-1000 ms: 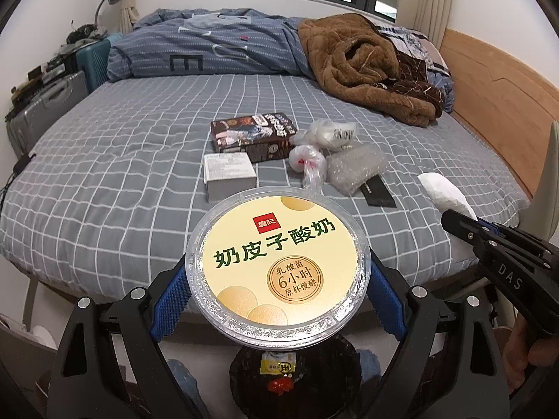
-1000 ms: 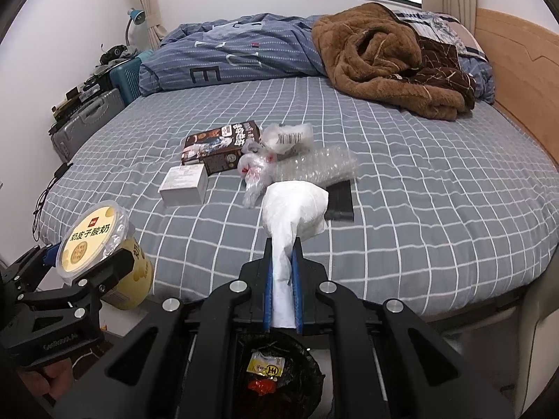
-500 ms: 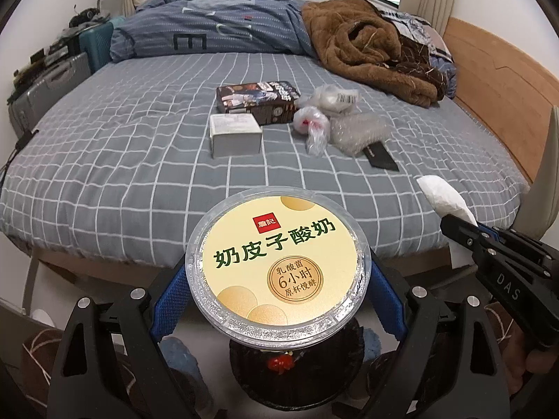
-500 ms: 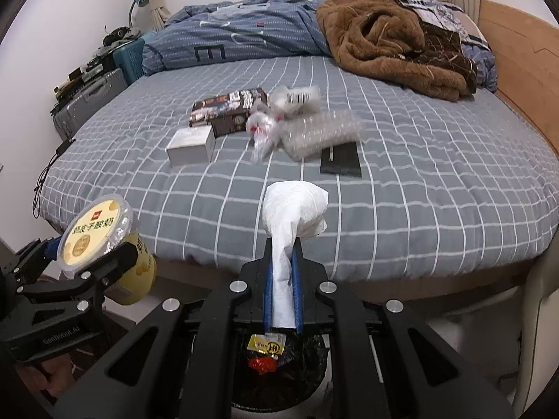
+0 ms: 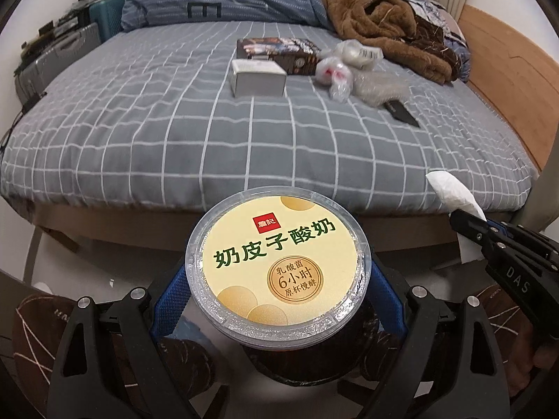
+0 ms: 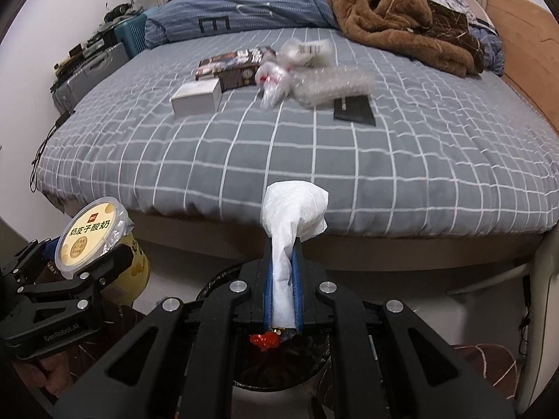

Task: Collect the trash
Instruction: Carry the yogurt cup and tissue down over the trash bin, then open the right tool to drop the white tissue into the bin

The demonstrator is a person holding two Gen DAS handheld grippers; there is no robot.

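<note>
My left gripper [image 5: 277, 279] is shut on a yellow yogurt cup [image 5: 276, 262] with a clear lid; it also shows in the right wrist view [image 6: 94, 241]. My right gripper [image 6: 282, 276] is shut on a crumpled white tissue [image 6: 293, 209], seen at the right of the left wrist view [image 5: 454, 192]. Both are held off the bed's front edge, above a black-lined trash bin [image 6: 279, 359] on the floor that holds some wrappers. In the left wrist view the bin [image 5: 307, 366] is mostly hidden under the cup.
On the grey checked bed [image 6: 349, 146] lie a white box [image 6: 197, 99], a dark snack box [image 6: 230, 66], clear plastic bags [image 6: 279, 76], bubble wrap [image 6: 332, 85] and a black card [image 6: 353, 110]. A brown blanket [image 6: 401, 17] lies at the back. Suitcases [image 6: 91, 70] stand left.
Both grippers have drawn back from the bed and lowered, so the bed's front edge and the bin below now show. Both holds are unchanged.
</note>
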